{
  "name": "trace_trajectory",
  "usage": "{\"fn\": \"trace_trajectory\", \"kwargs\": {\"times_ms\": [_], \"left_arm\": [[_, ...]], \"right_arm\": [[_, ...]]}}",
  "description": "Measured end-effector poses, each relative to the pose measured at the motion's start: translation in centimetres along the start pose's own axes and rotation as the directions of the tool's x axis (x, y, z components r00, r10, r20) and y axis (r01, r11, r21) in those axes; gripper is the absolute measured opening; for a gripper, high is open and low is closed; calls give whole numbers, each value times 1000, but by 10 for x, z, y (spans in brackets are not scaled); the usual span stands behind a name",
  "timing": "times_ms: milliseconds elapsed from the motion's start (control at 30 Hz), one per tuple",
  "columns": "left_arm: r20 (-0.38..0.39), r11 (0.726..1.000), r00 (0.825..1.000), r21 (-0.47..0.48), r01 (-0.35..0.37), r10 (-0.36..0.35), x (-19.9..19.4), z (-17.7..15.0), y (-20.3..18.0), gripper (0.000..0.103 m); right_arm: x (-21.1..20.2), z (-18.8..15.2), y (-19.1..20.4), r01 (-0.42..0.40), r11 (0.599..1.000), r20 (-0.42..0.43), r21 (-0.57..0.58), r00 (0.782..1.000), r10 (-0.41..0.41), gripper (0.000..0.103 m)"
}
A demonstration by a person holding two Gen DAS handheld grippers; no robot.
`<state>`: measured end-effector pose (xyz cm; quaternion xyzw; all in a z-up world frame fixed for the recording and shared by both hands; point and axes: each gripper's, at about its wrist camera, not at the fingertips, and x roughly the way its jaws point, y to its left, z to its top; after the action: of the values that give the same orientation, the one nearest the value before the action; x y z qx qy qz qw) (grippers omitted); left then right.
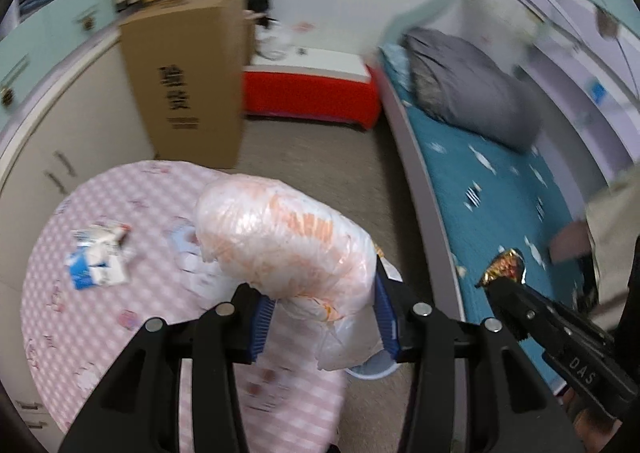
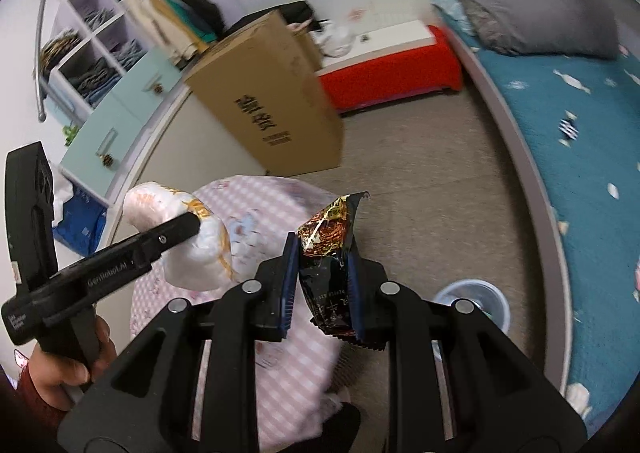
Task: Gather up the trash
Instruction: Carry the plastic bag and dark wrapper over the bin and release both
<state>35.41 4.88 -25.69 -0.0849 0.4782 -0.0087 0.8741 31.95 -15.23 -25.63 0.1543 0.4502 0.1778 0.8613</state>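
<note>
My left gripper [image 1: 320, 307] is shut on a crumpled white and orange plastic bag [image 1: 280, 241], held above the round pink checked table [image 1: 52, 309]. The bag also shows in the right wrist view [image 2: 200, 249], with the left gripper [image 2: 192, 223] on it. My right gripper [image 2: 322, 273] is shut on a black and gold snack wrapper [image 2: 330, 253], held over the table's right edge; it shows in the left wrist view [image 1: 504, 269] too. A crumpled blue and white wrapper [image 1: 98, 259] lies on the table at left. A small white bin [image 2: 476, 303] stands on the floor right of the table.
A tall cardboard box [image 1: 188, 85] stands on the carpet behind the table. A red and white bench [image 1: 312, 89] is further back. A bed with a teal cover [image 1: 500, 189] and a grey pillow [image 1: 468, 85] runs along the right. Cabinets [image 1: 48, 125] line the left.
</note>
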Motion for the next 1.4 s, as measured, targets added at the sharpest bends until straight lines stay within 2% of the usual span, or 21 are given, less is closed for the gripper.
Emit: {"fn": "trace_trajectory", "kwargs": {"times_ms": [167,233,300,333,733,1133,1233,1367,1400], "left_arm": [[-53,996,998,87,34,-29,14,-22,-66,44],[-76,993,997,111,42,-34,21,-26,-86,44],[-93,990,995,130,45,-33,23,-33,-99,44],[-102,989,994,139,46,-32,25,-34,-102,44],[-153,971,988,227,71,-36,41,-45,-152,44],[-203,950,978,290,113,-55,59,-51,-196,46],[-215,946,974,298,131,-67,62,-50,-206,53],[-237,942,970,309,127,-53,67,-51,-213,77],[-242,942,969,312,121,-44,68,-52,-215,78]], "right_arm": [[-21,-9,-47,15,998,1,69,1000,-15,25],[-24,-12,-64,17,995,-3,94,1000,-17,32],[-26,-16,-77,40,993,-7,110,999,-39,49],[-28,-18,-82,50,992,-6,117,999,-49,50],[-63,-21,-118,60,984,42,166,997,-68,54],[-98,-23,-144,119,967,120,224,982,-149,59],[-105,-23,-152,128,961,134,246,977,-165,61],[-111,-26,-160,134,954,136,270,975,-175,61],[-111,-27,-161,136,952,135,274,975,-178,61]]}}
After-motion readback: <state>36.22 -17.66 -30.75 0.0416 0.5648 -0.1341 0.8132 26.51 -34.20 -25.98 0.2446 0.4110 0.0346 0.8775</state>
